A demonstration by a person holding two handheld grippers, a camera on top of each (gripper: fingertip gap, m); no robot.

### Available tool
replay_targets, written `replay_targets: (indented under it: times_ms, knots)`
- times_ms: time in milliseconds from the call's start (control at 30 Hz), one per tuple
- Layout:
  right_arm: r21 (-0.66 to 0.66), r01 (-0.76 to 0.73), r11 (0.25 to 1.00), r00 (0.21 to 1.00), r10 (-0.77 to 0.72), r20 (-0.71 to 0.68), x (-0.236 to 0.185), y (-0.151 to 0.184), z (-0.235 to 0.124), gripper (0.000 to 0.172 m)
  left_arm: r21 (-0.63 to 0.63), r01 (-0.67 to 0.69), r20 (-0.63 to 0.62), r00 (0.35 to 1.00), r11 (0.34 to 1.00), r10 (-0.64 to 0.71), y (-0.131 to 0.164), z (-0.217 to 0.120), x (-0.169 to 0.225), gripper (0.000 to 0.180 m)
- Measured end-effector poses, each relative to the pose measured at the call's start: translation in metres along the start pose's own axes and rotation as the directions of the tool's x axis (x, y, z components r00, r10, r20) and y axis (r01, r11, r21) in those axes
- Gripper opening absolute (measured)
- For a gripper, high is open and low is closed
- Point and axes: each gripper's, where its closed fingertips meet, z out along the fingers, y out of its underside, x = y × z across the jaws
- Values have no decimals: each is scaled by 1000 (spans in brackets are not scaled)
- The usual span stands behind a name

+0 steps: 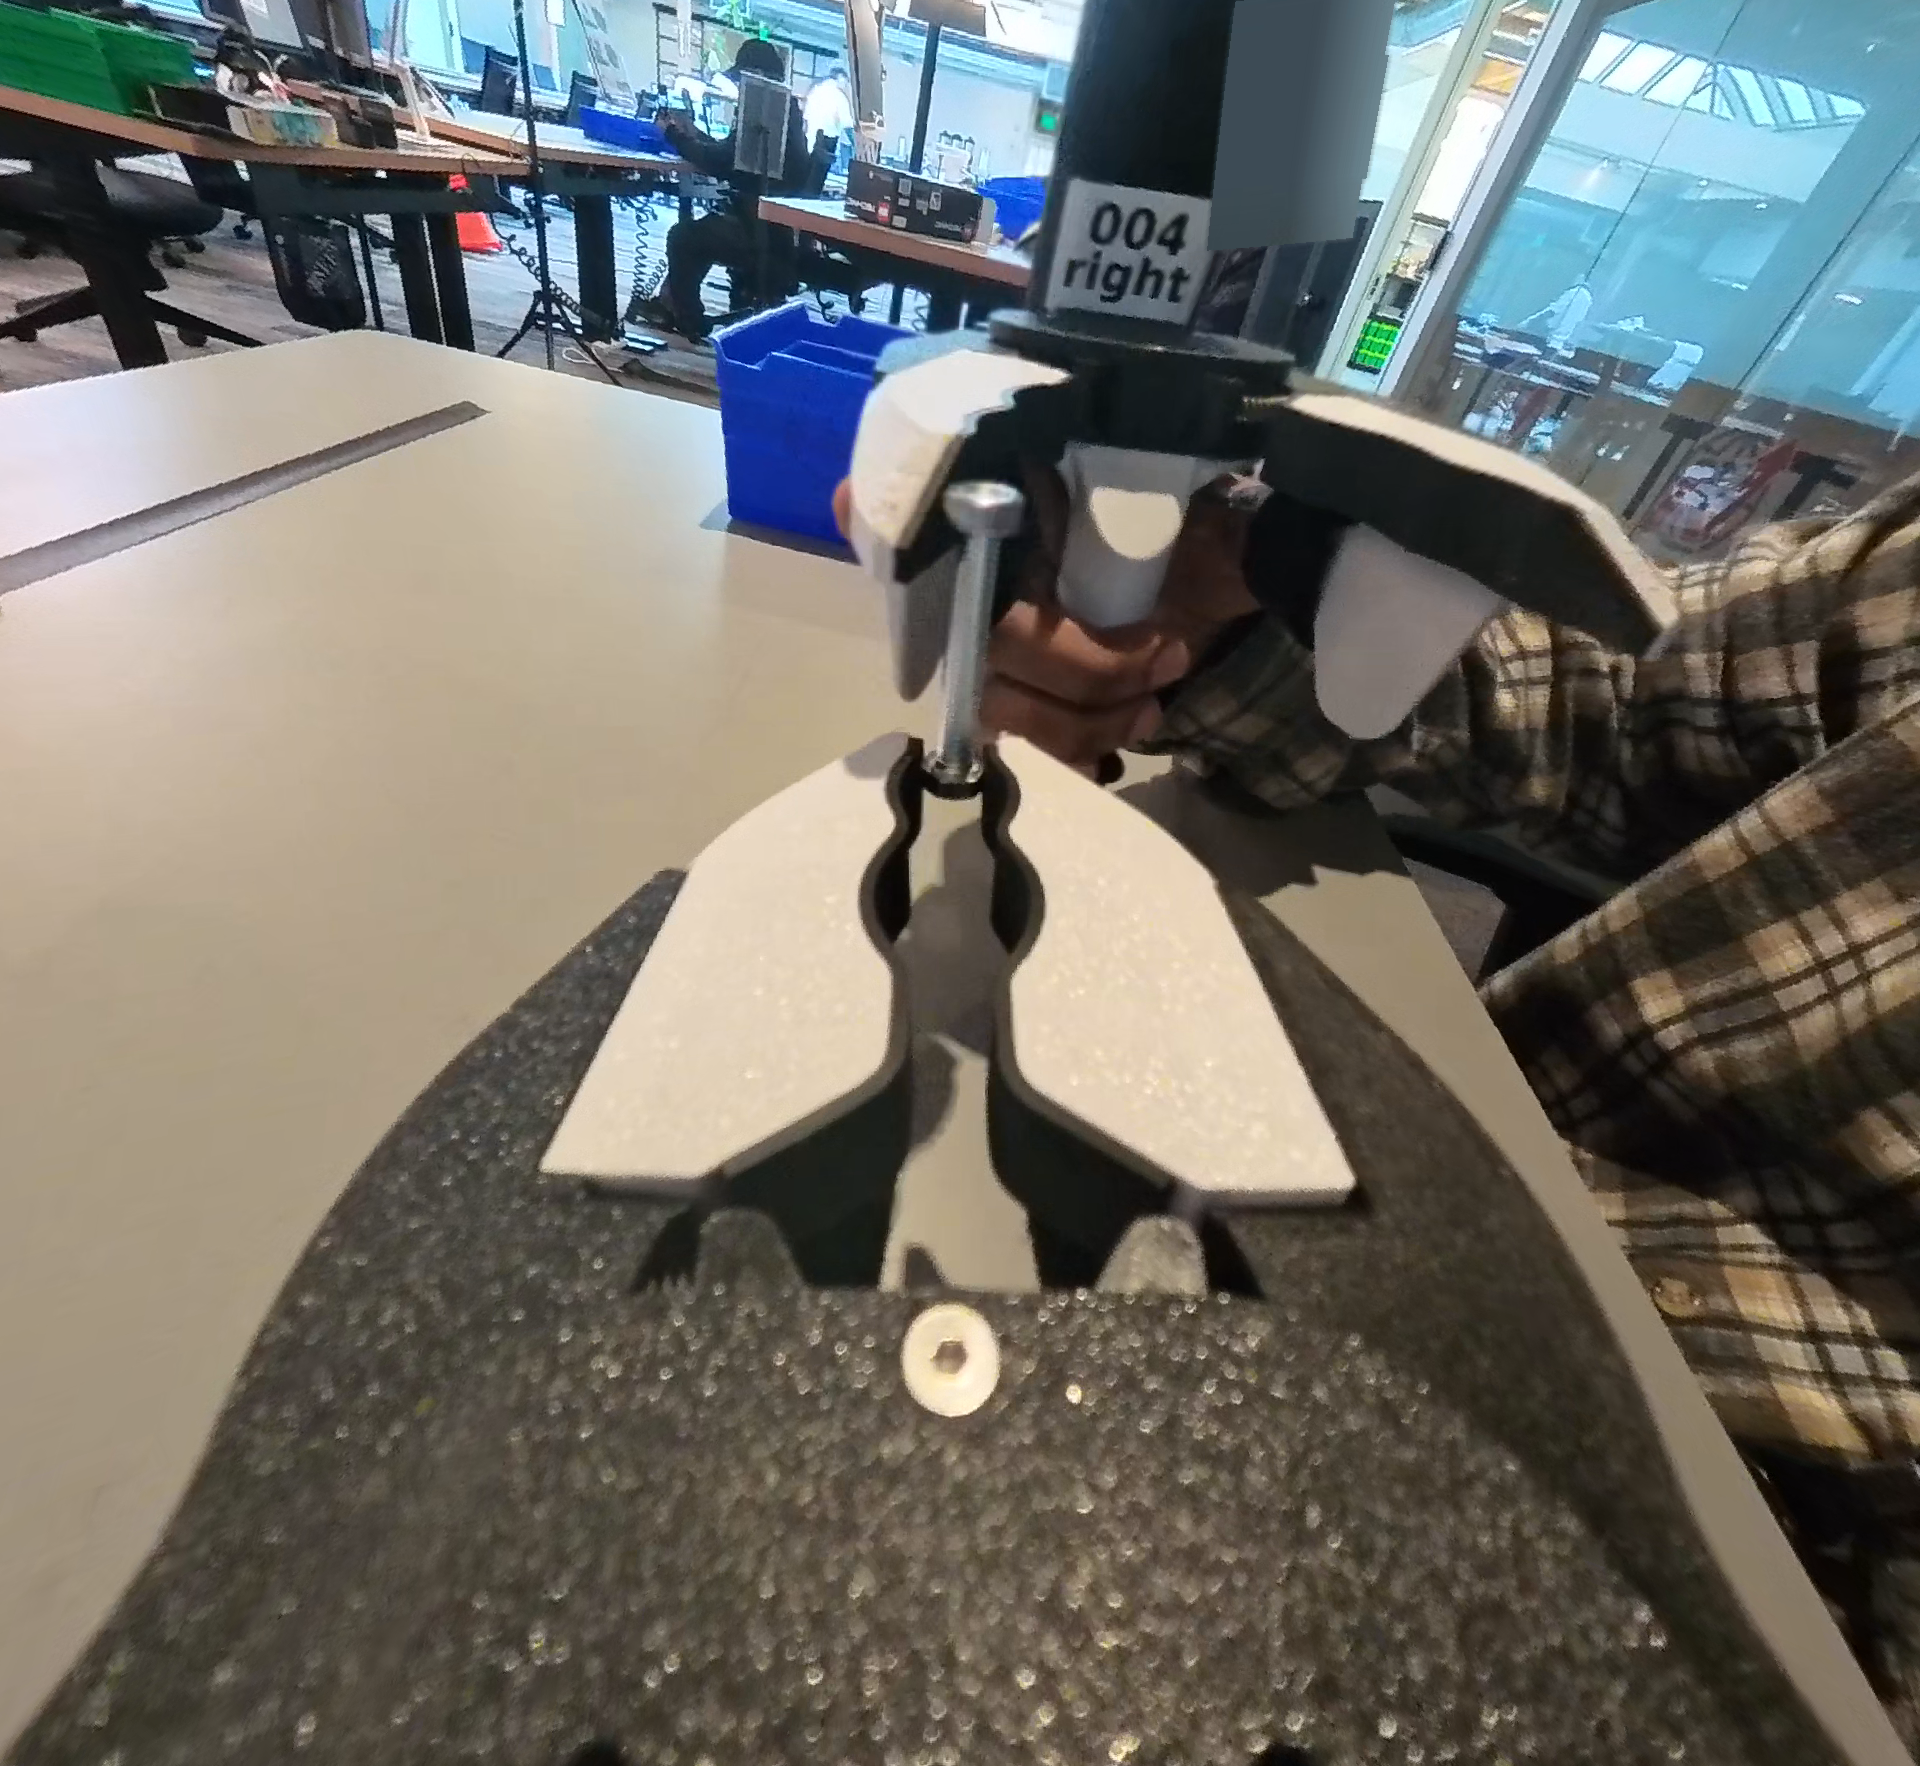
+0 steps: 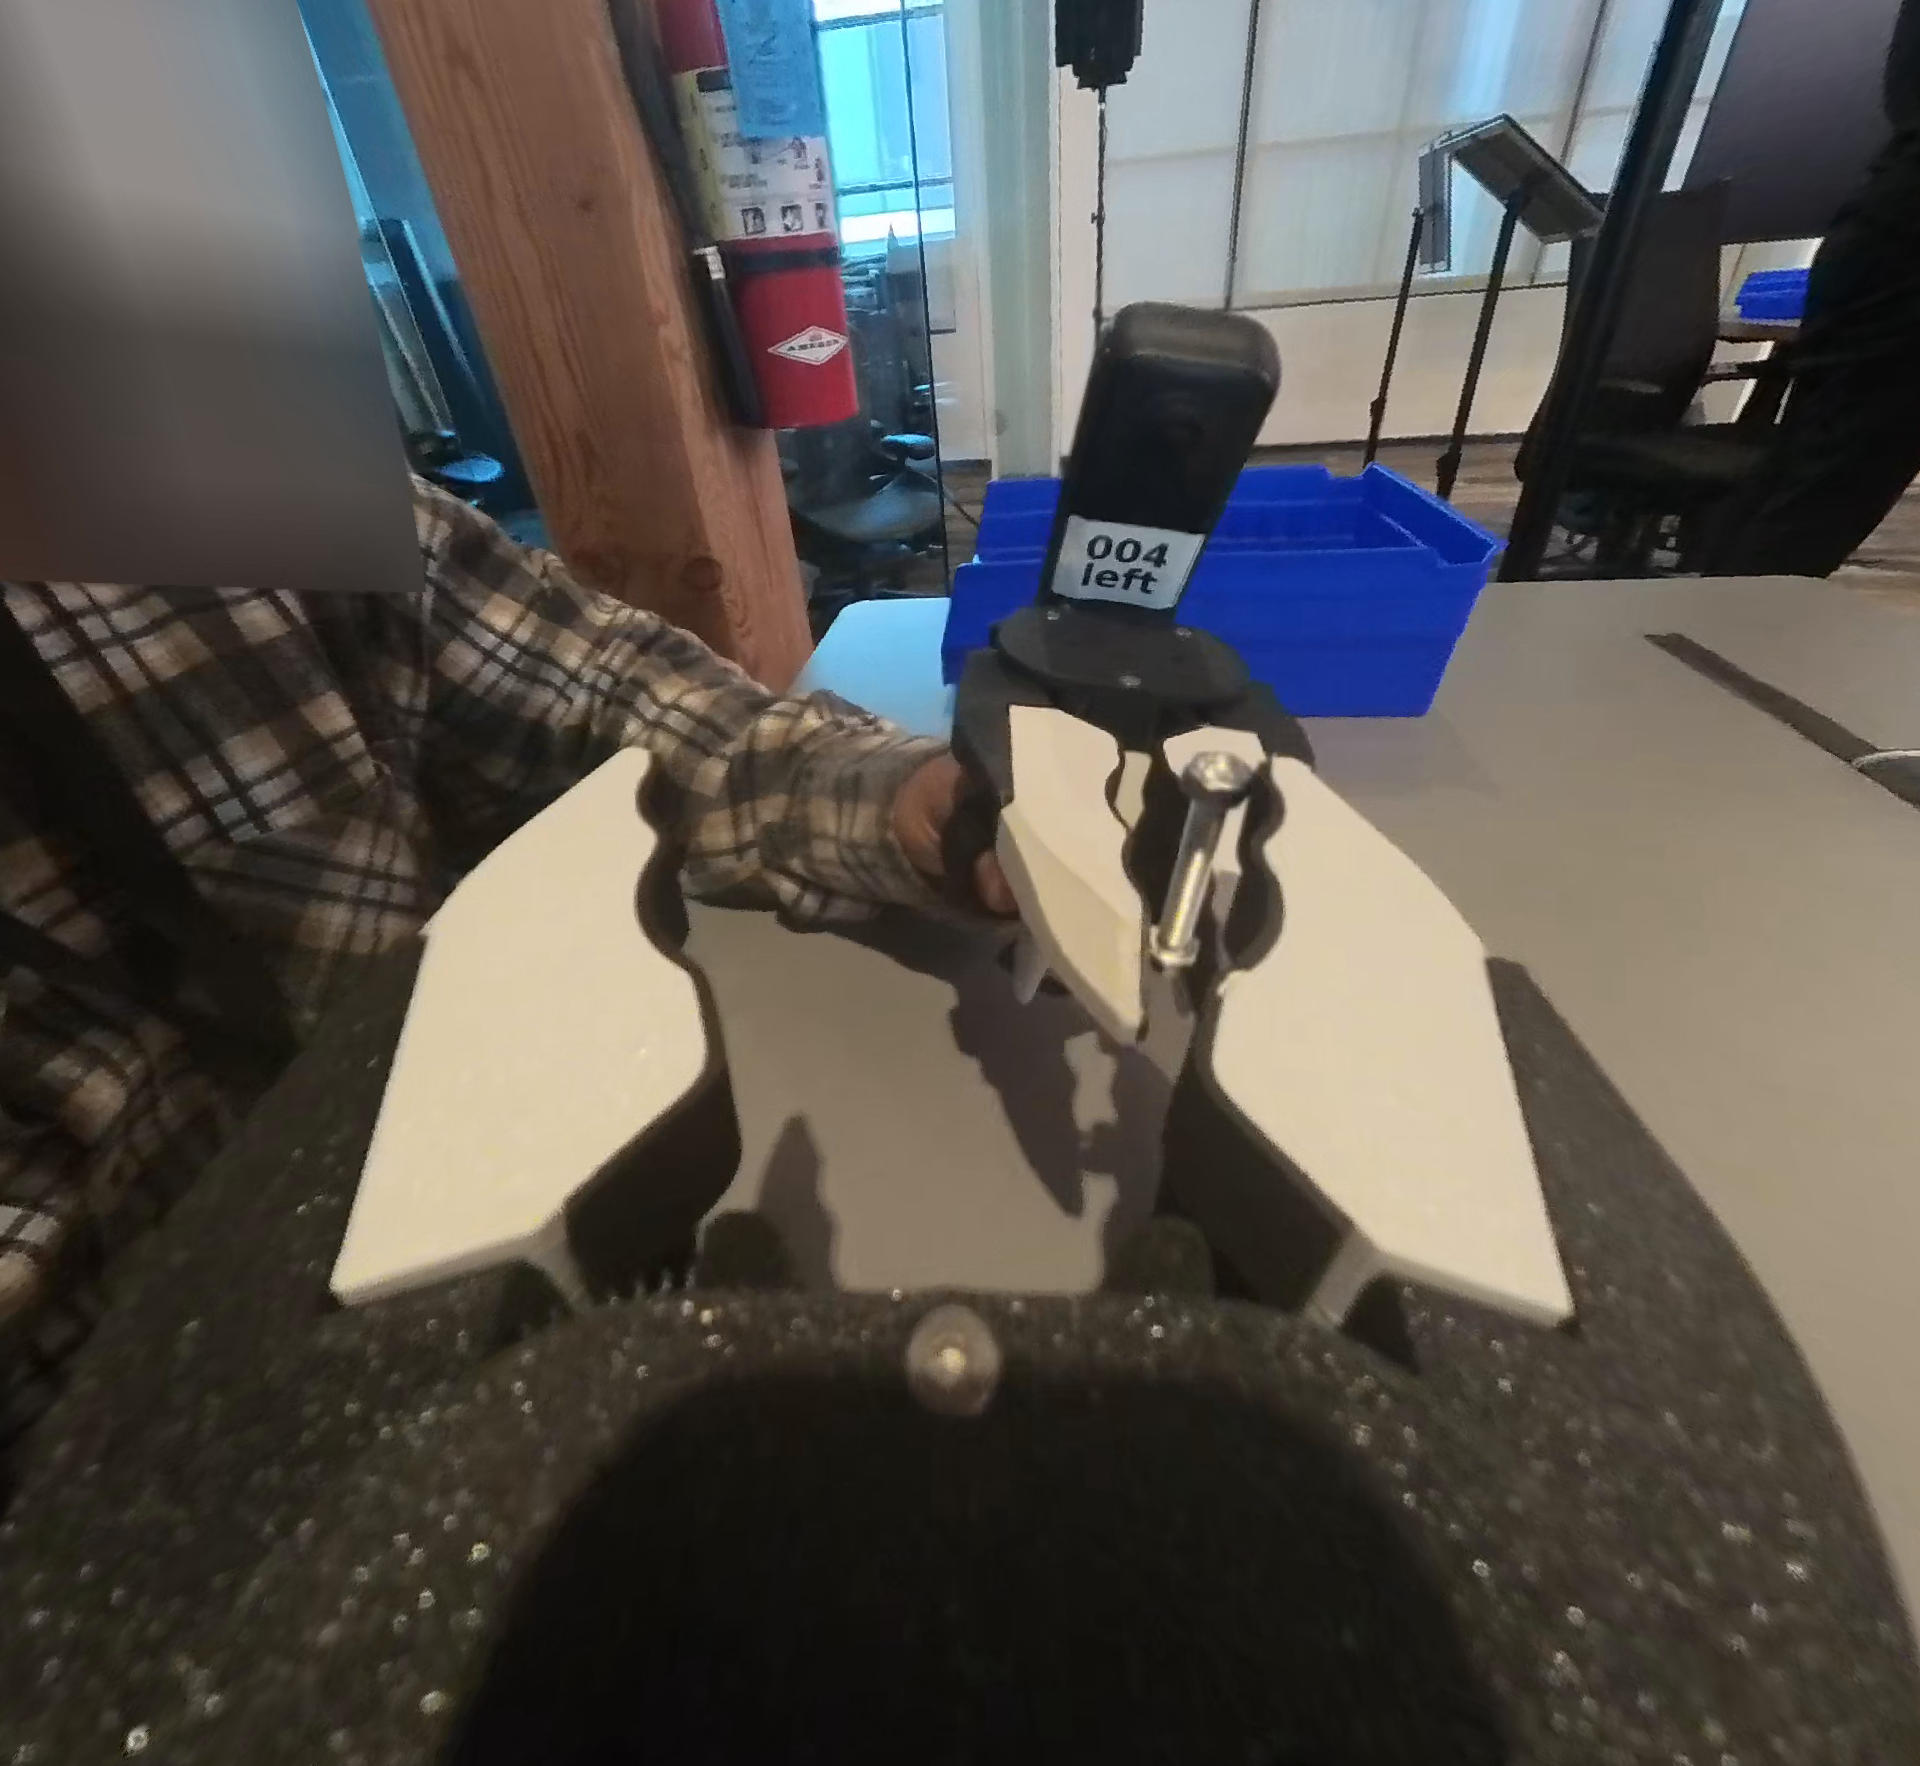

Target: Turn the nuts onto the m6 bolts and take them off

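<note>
The left hand-held gripper (image 1: 954, 776) is closed on the nut (image 1: 957, 767) at the lower end of an upright silver bolt (image 1: 968, 636) above the grey bench (image 1: 312, 677). The right hand-held gripper (image 2: 961, 843) is wide open, its fingers either side of the bolt

Lighting: bright, even daylight, apparently from the glazed walls beyond the tongs. Shadows: soft, dark patches on the counter (image 2: 1558, 781) beneath and between the tongs. Glare: windows washed out. Distortion: strong wide-angle bowing at edges. Focus: slight blur at the tong tips; background soft.
</note>
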Motion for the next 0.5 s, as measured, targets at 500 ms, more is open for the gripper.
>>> replay_targets:
  times_ms: [500]
  knots:
    - [53, 16, 998, 995, -11, -101, 2, -2, -8, 111, 8, 4, 15, 1000, 1000, -4, -3, -3, -3, 10]
